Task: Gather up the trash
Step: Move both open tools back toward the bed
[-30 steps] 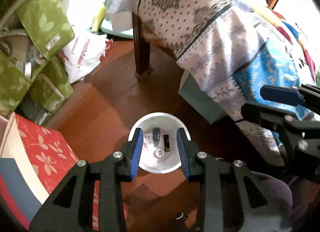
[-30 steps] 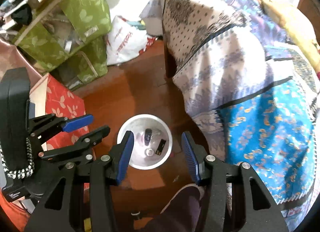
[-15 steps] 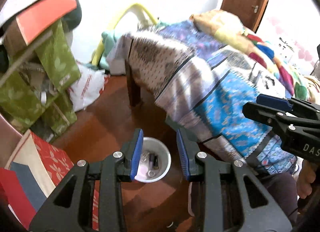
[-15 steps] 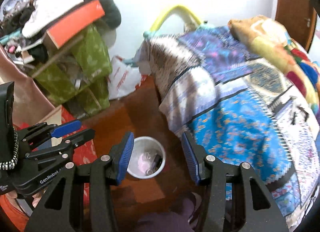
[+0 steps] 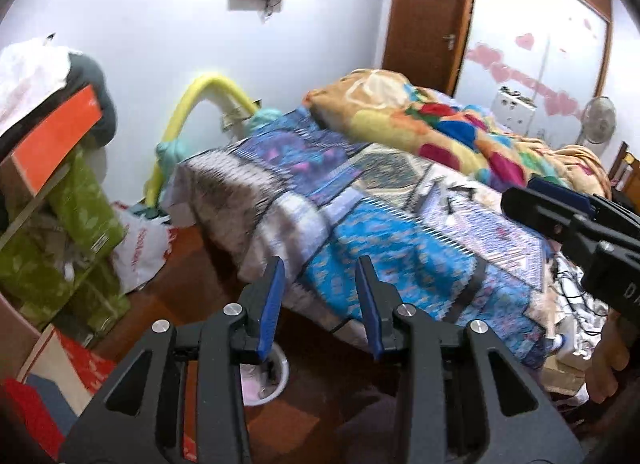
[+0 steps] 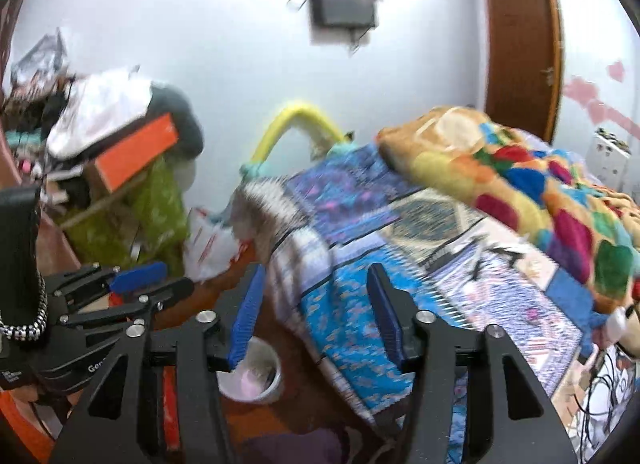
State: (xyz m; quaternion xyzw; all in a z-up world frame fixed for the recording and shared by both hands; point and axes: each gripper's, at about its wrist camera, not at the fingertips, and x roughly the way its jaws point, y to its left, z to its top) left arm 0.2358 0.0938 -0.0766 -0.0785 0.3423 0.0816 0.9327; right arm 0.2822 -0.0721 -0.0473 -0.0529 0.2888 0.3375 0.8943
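White walls and a brown wooden floor point(image 5: 188, 284) frame a cluttered bedroom. A bed point(image 5: 400, 232) under a patterned blue cover fills the middle and right of both views, with a bright multicoloured blanket point(image 5: 432, 123) heaped along its far side. Green leaf-print bags point(image 5: 76, 232) stand stacked at the left, an orange box point(image 5: 56, 139) on top. The white trash bin point(image 6: 256, 372) stands on the floor just beside the bed's near edge, low in both views; its contents are blurred. Left gripper point(image 5: 320, 304): jaws apart, nothing between them, the bin partly hidden behind its left finger. Right gripper point(image 6: 316, 316): jaws wider apart, having just been opening, also empty, seen against the bed cover. Each gripper appears at the edge of the other's view.
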